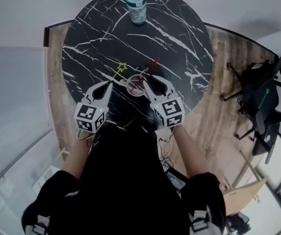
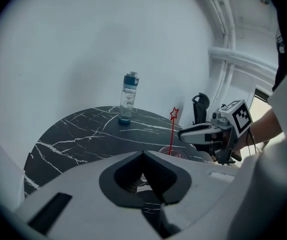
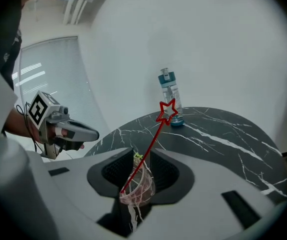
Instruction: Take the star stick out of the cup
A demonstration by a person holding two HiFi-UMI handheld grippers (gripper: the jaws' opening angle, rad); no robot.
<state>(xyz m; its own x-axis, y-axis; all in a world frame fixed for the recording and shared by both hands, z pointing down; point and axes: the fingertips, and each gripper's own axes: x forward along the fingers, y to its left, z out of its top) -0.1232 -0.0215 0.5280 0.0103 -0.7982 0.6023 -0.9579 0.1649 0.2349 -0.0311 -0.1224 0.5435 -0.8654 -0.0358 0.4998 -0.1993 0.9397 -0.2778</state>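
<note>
Head view: the right tongs (image 1: 148, 84) clasp the cup (image 1: 136, 88) on the counter (image 1: 179, 33), probably to steady it.

Left gripper view: the left tongs (image 2: 143, 153) are closed and empty, beside the cup.

Right gripper view: the star stick (image 3: 156, 126) leans forward out of the cup.

Head view looks steeply down; both gripper views skim the table (image 1: 179, 28), sharing the bottle (image 1: 136, 5).
</note>
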